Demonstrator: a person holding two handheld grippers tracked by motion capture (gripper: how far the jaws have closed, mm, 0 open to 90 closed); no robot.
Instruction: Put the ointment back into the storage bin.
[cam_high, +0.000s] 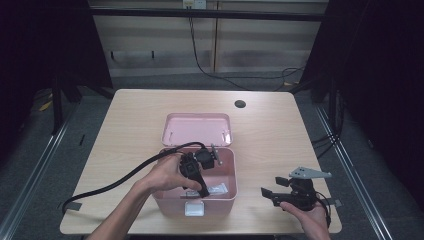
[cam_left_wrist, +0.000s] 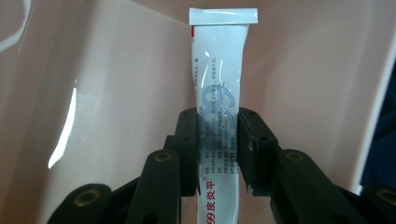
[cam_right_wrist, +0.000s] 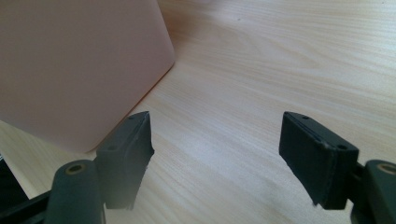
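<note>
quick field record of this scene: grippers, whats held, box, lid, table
left gripper: shut on the white tube, down inside the pink box
white tube: printed, crimped end pointing away from the jaws
right gripper: open, nothing between the jaws, over the table right of the box
pink box: open, a small clear packet lying inside
lid: off, lying on the table just behind the box
table: light wood

Both claws (cam_high: 200, 172) (cam_high: 272, 195) are black with brass-ringed screw holes, the right topped by a grey triangular plate (cam_high: 310, 173).
</note>
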